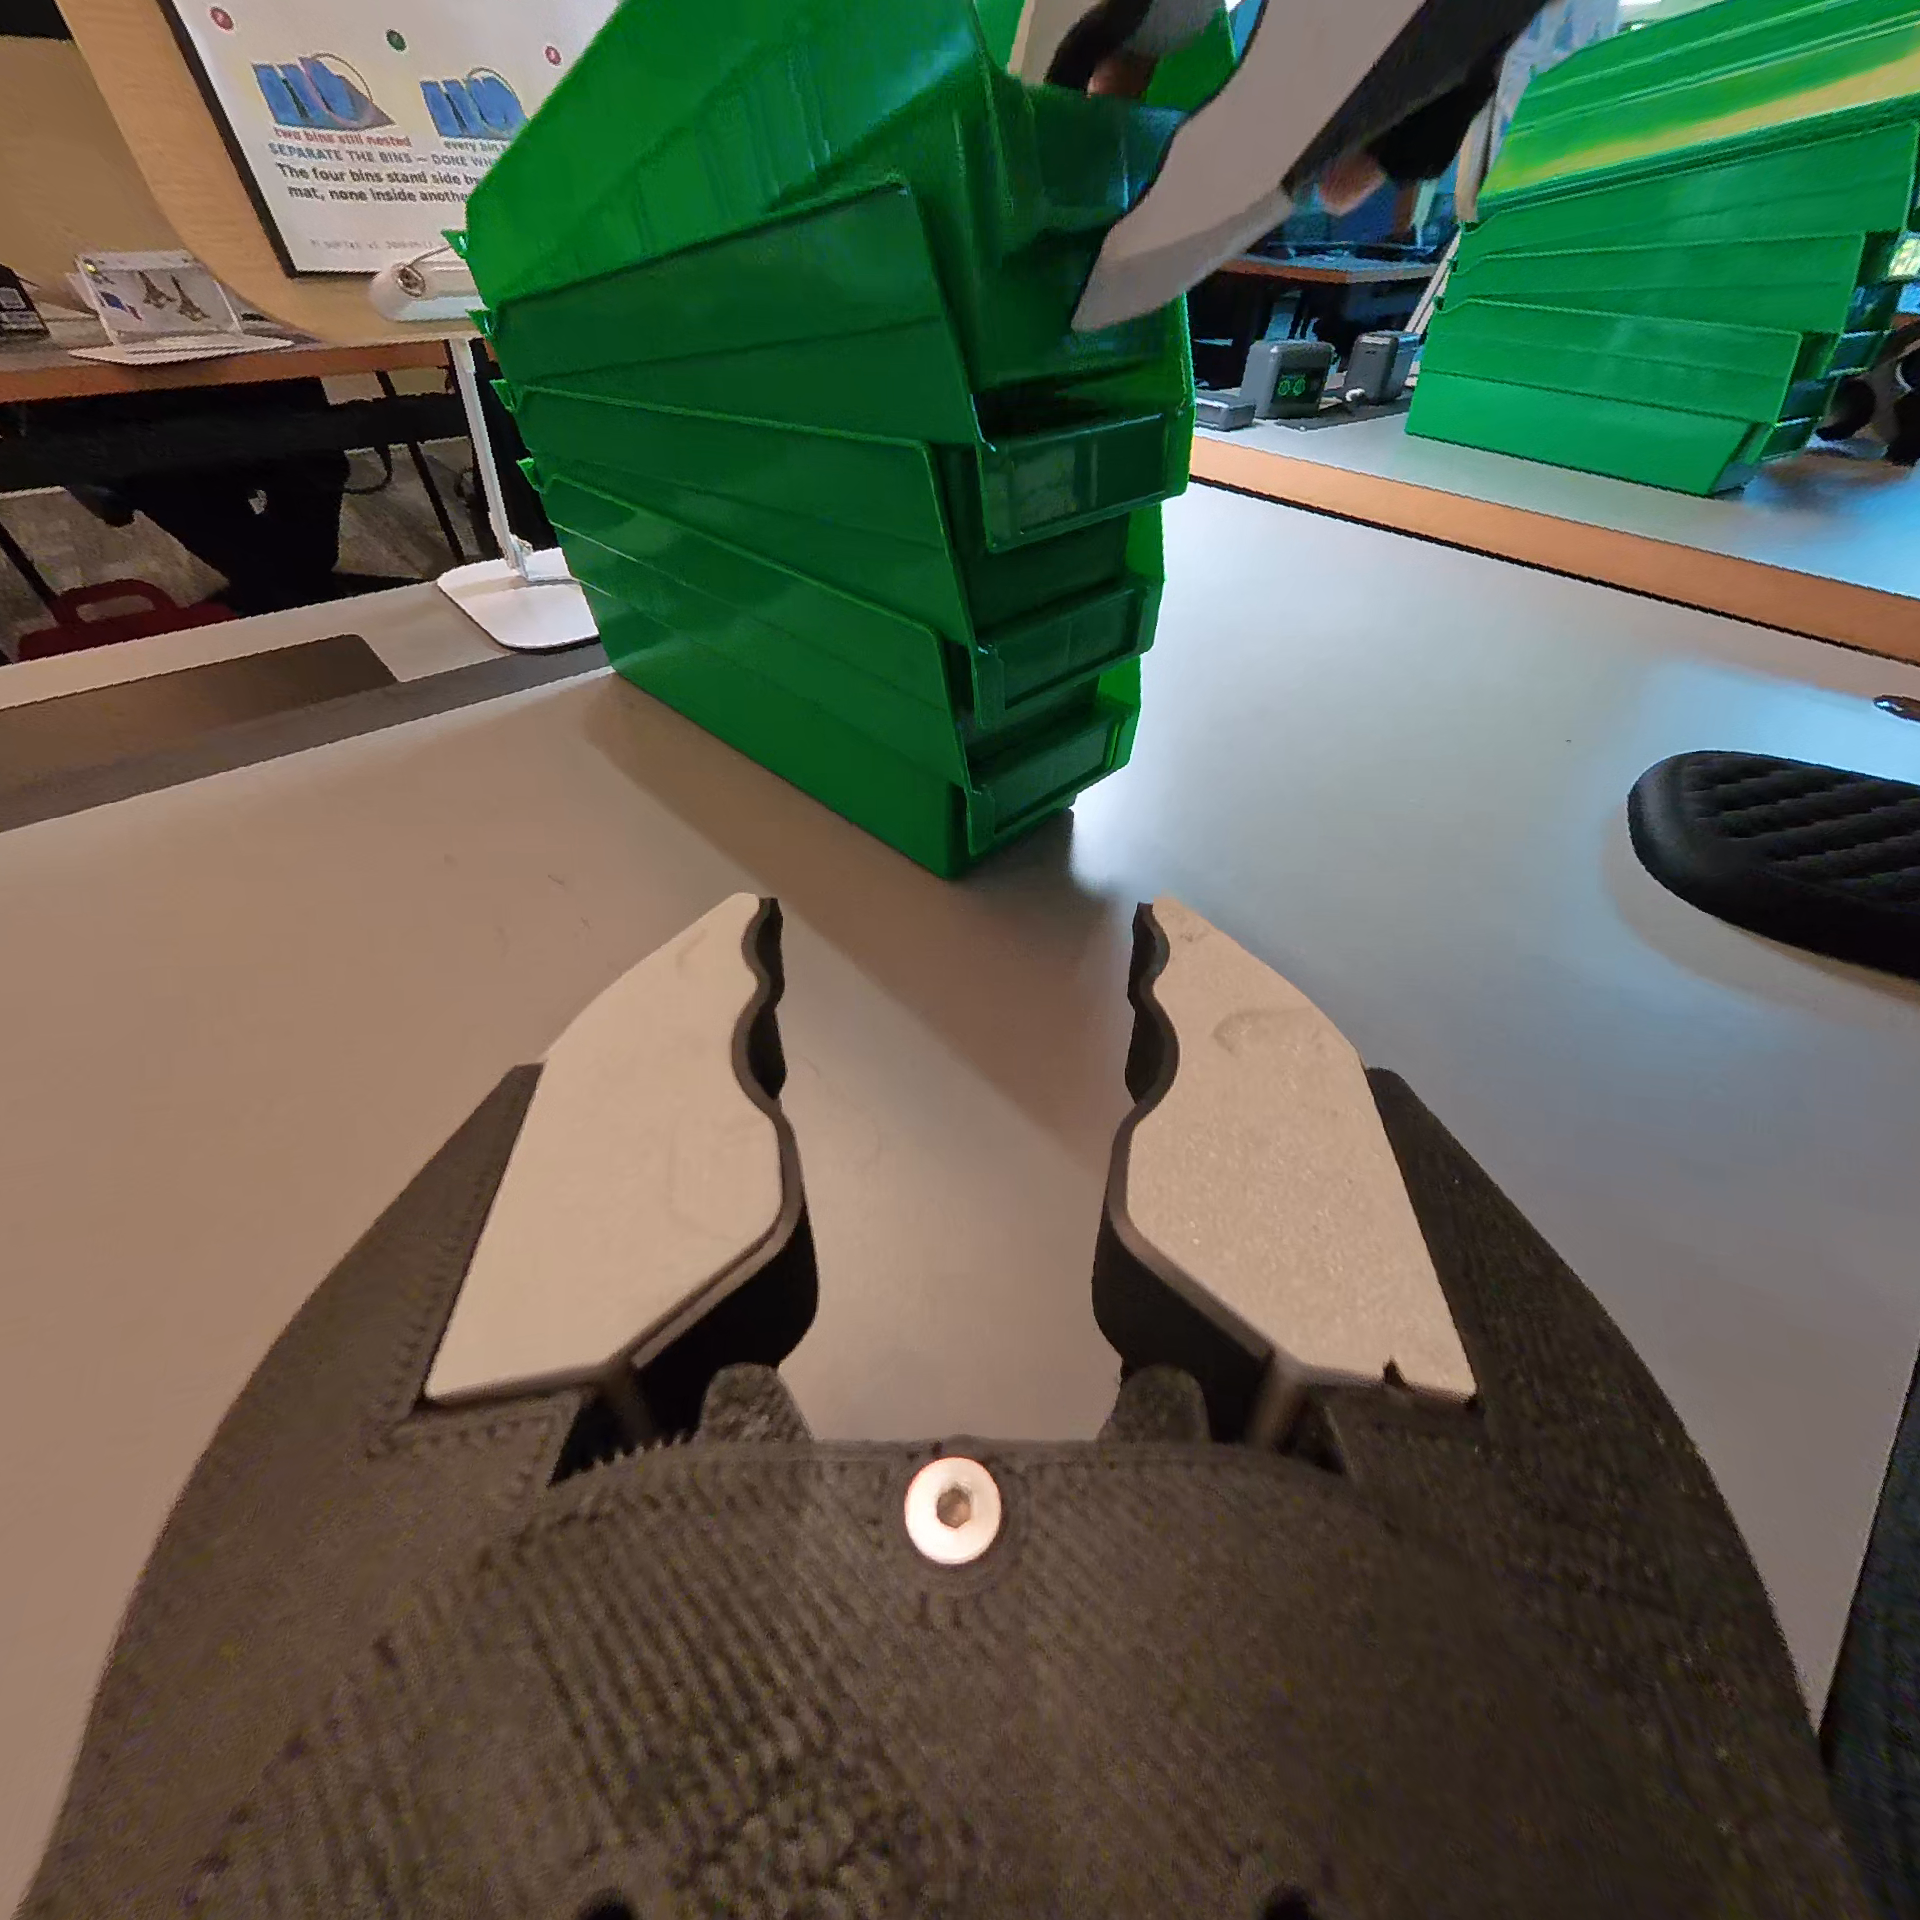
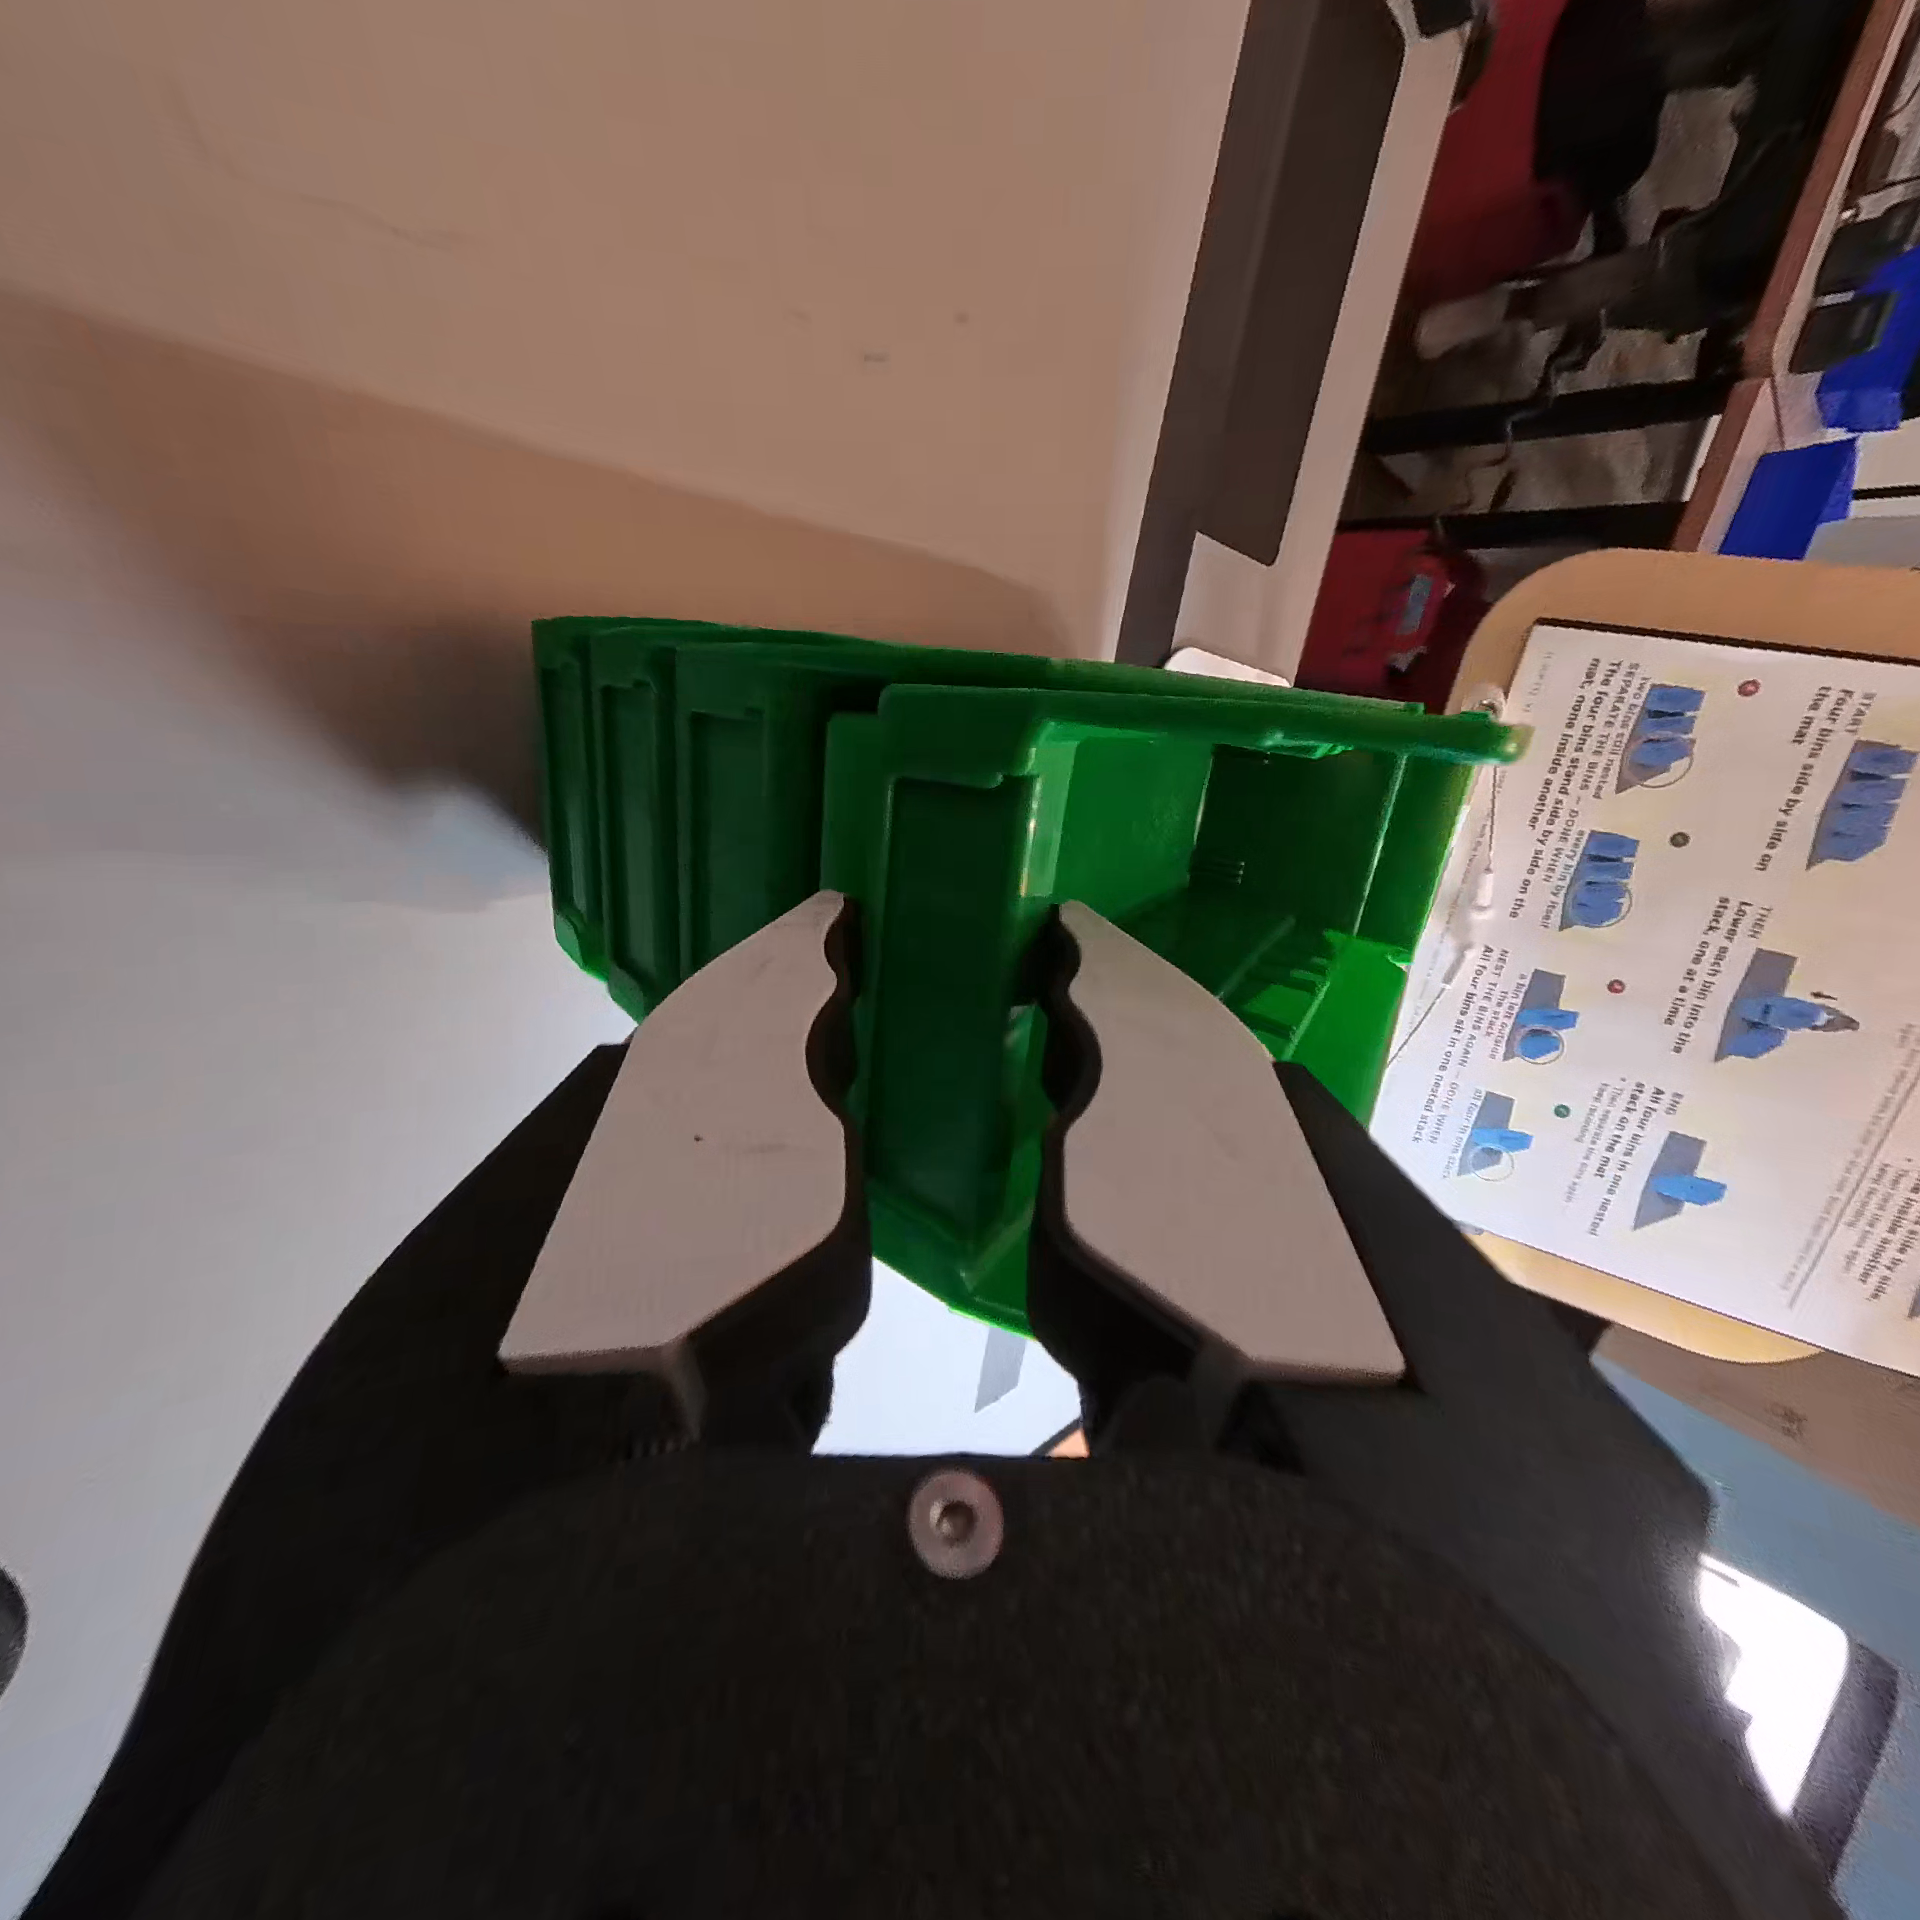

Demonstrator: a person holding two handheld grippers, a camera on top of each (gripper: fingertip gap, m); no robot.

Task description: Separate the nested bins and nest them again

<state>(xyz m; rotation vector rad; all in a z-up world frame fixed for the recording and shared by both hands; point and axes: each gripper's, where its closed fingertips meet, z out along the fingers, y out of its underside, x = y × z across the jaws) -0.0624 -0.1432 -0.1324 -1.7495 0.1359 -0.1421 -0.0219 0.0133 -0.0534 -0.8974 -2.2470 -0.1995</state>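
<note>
— On the table, what stood there?
— A stack of green bins, one inside the other. The top bin was tipped up at its front end.
— Who held it?
— The right hand-held gripper was clamped tight on the top bin's front wall.
— And the left hand-held gripper?
— It was low over the table, near the stack, with its fingers apart and nothing between them.

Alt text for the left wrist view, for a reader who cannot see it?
The open, empty left gripper hovers over a grey table facing a stack of nested green bins. The right gripper grips the tilted top bin at its front.
</note>
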